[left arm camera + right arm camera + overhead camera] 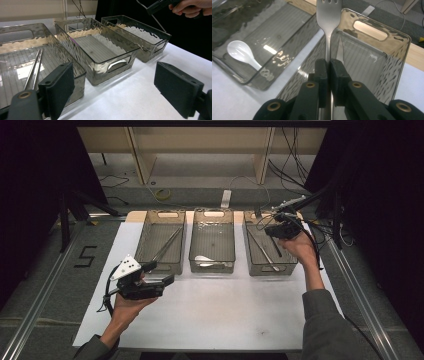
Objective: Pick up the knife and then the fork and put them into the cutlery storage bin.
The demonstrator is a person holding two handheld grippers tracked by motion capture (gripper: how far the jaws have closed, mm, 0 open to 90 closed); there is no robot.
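Two claws: right gripper [328,66] clenched on fork [327,15] handle, tines up, above right bin [270,251] near its left wall. Left gripper [113,90] released, wide, hovering over bare white mat [210,310] before left bin [161,242].

silver fork [327,22], white spoon [241,53] — smoky bins [211,245]

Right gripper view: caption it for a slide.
Right gripper shut on a fork, above the clear bins.
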